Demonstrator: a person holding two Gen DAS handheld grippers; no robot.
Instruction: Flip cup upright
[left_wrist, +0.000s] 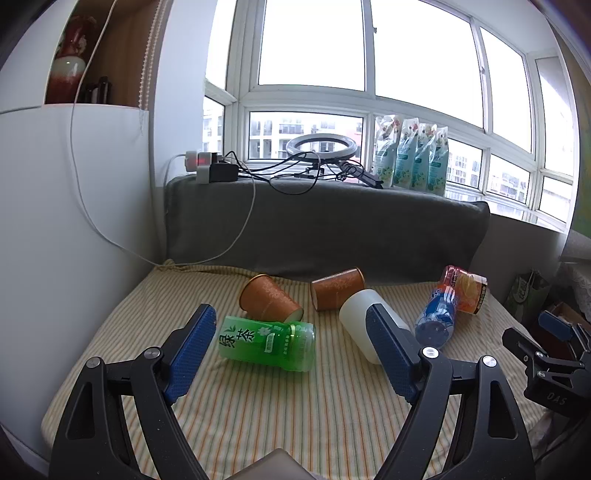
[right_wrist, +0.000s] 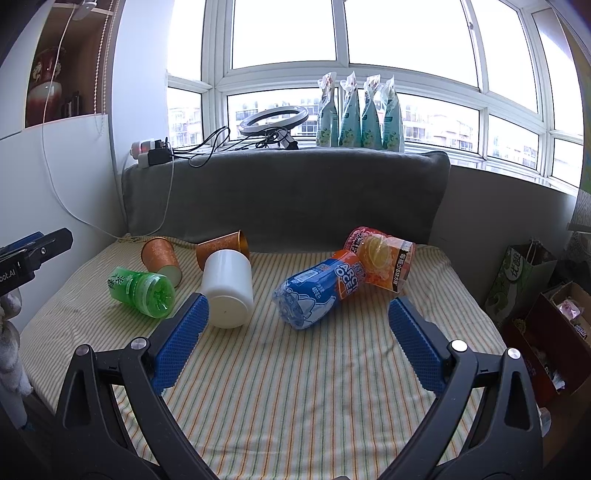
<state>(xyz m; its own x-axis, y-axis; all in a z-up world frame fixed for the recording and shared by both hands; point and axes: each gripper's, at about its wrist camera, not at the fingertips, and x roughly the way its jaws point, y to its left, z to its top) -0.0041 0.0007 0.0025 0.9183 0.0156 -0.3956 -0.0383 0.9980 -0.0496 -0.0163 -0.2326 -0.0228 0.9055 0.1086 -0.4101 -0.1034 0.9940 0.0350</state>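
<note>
Several cups lie on their sides on the striped cloth (left_wrist: 280, 417). A green cup (left_wrist: 269, 341) lies between my left gripper's (left_wrist: 291, 314) open fingers, a little ahead. A white cup (left_wrist: 360, 319) lies behind its right finger (left_wrist: 391, 354). Two orange paper cups (left_wrist: 267, 297) (left_wrist: 338, 293) lie further back. In the right wrist view my right gripper (right_wrist: 295, 304) is open and empty; the white cup (right_wrist: 229, 290) lies by its left finger (right_wrist: 181, 343), the blue cup (right_wrist: 317, 291) ahead between the fingers, an orange-labelled cup (right_wrist: 380, 258) behind it.
A grey cushion (left_wrist: 325, 225) stands along the back of the cloth, with a power strip (left_wrist: 208, 166), cables and a ring light (left_wrist: 321, 147) on top. Refill pouches (right_wrist: 360, 114) stand on the sill. A white wall (left_wrist: 74, 229) lies left; bags and a box (right_wrist: 554, 325) lie right.
</note>
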